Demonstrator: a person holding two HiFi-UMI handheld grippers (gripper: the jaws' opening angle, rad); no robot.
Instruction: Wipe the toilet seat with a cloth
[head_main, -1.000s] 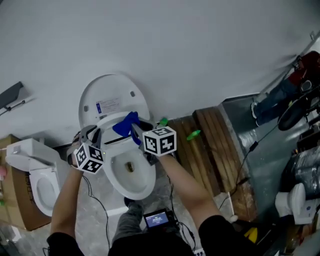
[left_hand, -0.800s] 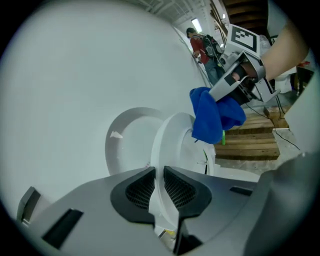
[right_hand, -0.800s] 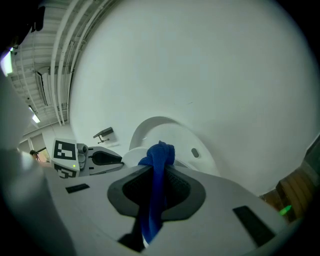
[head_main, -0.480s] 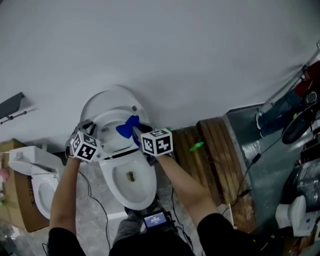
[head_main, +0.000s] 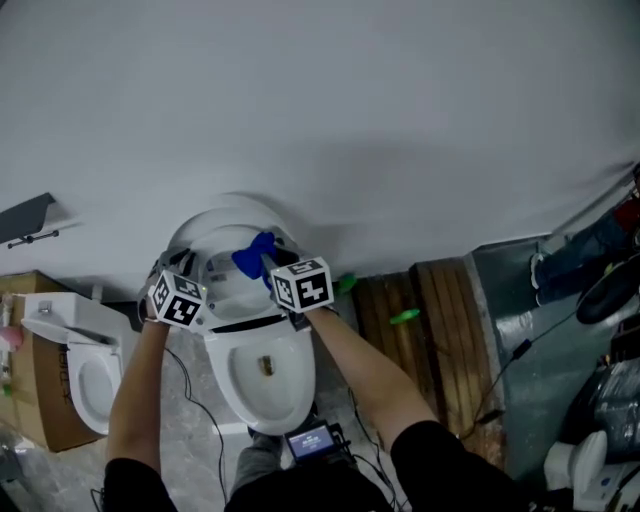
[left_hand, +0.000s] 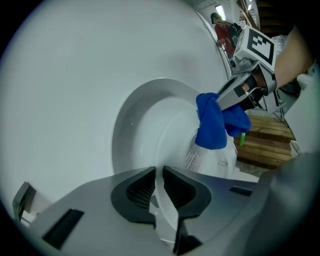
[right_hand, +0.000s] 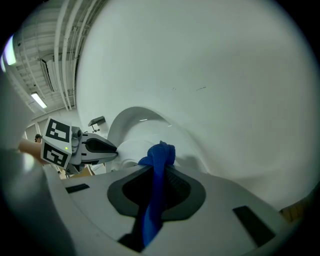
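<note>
Looking steeply down at a white toilet bowl in the middle, hard against a white wall, with the lid up at the far side. Got the toilet seat tipped up off the bowl and leaning toward that lid. Found the left gripper clenched on the seat's thin left edge, jaws nearly together and just squeezed in a touch more with that rim between them. Got the right gripper over on the right, clamped tight on a blue cloth (bunched into a wad past the jaw tips, tail trailing back between the pads). Spotted the wad up by the far right part of the seat ring; can't tell for sure about actual contact. Also got a second white toilet off to the left beside a cardboard box. Wooden planks on the floor to the right with a small green thing lying on them, and a little lit screen at the near edge, just below the bowl.
</note>
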